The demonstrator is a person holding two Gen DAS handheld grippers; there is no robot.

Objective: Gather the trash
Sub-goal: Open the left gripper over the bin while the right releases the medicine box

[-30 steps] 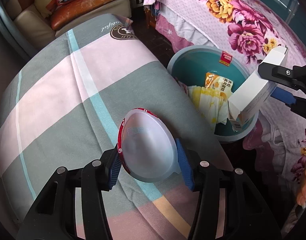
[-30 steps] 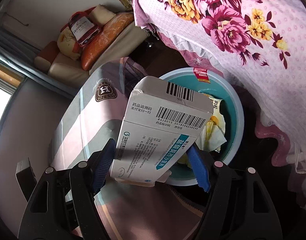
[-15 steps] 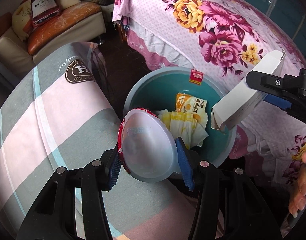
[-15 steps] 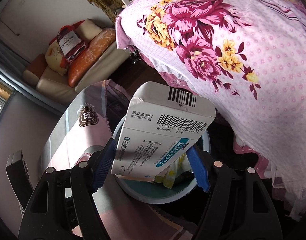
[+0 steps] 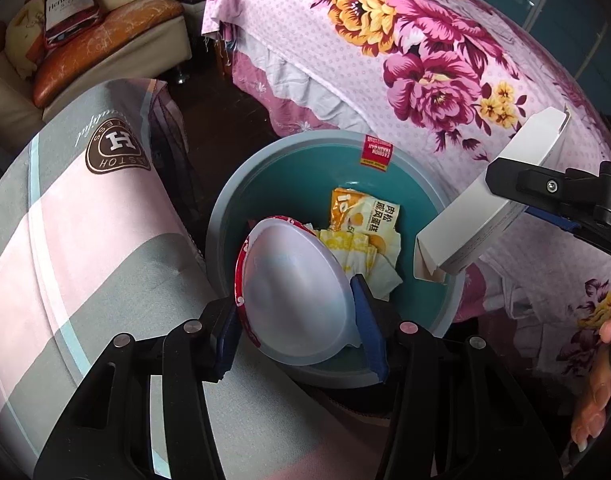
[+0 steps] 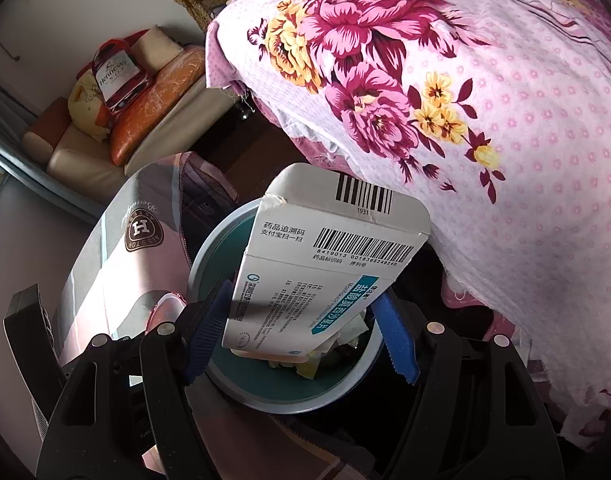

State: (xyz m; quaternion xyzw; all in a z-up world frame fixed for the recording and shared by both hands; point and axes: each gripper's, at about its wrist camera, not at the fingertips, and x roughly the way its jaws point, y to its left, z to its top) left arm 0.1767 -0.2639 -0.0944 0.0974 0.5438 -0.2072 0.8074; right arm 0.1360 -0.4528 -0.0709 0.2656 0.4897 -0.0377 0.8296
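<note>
Round translucent plastic lid (image 5: pixel 295 292), rectangular cardboard box (image 6: pixel 325 264)

Wrappers (image 5: pixel 361 236) in bin (image 5: pixel 405 160) beside bed (image 5: pixel 445 60)

Teal bin (image 5: pixel 241 200) on dark floor (image 5: pixel 241 120), wedged between striped-cloth table (image 5: pixel 85 240) and floral-sheeted bed (image 5: pixel 445 60); wrappers (image 5: pixel 361 220) inside.

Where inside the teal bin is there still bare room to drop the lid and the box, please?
The teal bin has bare floor along its far side, between the red sticker and the yellow wrappers, and along its left wall. The near middle is crowded with wrappers, beneath the plastic lid in the left gripper.
</note>
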